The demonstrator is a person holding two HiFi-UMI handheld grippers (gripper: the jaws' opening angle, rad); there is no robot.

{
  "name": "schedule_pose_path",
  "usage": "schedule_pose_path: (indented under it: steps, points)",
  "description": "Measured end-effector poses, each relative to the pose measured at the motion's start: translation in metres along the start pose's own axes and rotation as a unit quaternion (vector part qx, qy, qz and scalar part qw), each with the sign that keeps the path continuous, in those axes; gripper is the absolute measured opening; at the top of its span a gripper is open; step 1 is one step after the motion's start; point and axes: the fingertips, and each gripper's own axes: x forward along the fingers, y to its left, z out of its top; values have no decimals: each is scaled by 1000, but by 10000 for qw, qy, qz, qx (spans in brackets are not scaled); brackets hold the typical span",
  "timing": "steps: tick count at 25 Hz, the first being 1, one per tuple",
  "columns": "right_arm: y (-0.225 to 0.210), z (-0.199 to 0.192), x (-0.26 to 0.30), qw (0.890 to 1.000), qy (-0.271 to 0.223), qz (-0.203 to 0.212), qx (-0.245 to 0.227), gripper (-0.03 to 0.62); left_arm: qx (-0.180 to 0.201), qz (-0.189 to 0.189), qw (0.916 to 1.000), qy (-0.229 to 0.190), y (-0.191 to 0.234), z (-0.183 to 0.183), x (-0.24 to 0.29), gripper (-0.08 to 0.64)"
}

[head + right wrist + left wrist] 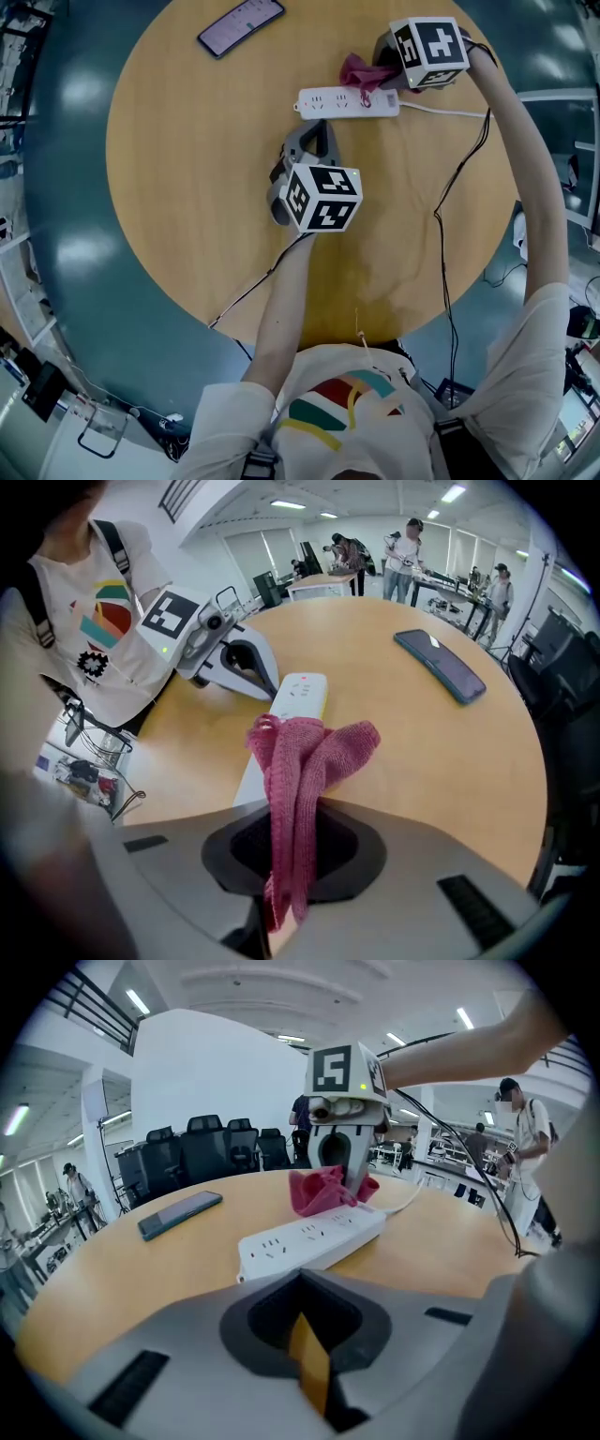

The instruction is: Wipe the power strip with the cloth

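Note:
A white power strip lies across the far side of the round wooden table, its cord running off to the right. My right gripper is shut on a pink cloth, which hangs over the strip's right end; the cloth bunches above the strip there. My left gripper is shut with nothing in it and rests just in front of the strip, near its left half. In the right gripper view the strip runs away under the cloth toward the left gripper.
A dark phone lies at the table's far left. Thin black cables trail from both grippers over the table's near side. Black office chairs and several people stand around the room beyond the table.

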Motion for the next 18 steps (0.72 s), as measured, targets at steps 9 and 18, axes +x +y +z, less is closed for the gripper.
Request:
schedule_pose_path:
  steps: [9, 18]
  points:
    - [41, -60, -8, 9966, -46, -152, 813, 38, 21, -51, 10000, 32, -8, 4, -7, 38]
    - [58, -49, -37, 9431, -1556, -1634, 2443, 39, 293, -1017, 9908, -842, -23, 10, -30, 39]
